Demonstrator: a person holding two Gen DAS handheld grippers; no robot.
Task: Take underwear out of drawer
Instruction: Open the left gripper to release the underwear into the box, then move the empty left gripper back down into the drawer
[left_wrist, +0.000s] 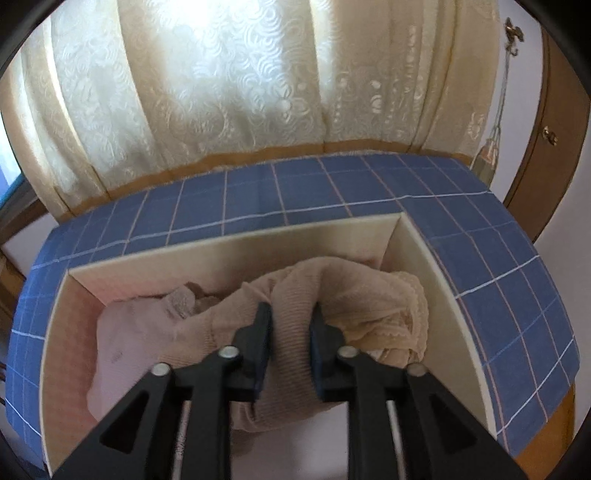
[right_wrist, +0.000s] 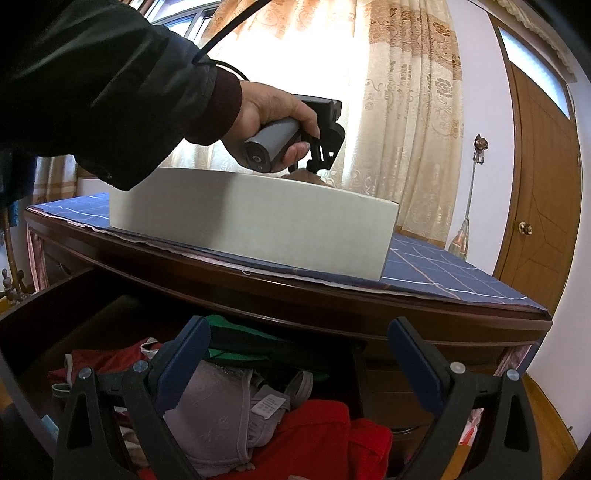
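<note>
Left claw (left_wrist: 290, 314) astride beige underwear (left_wrist: 295, 332), lengthwise between fingers.

Readable text, as I see it from both wrist views: none. One item bears print: a small white care tag (right_wrist: 268, 405) sewn to the grey-lilac bra (right_wrist: 218, 417) in the open drawer (right_wrist: 44, 317), near centre. I can make out faint grey lines on it, too small to read.
</note>
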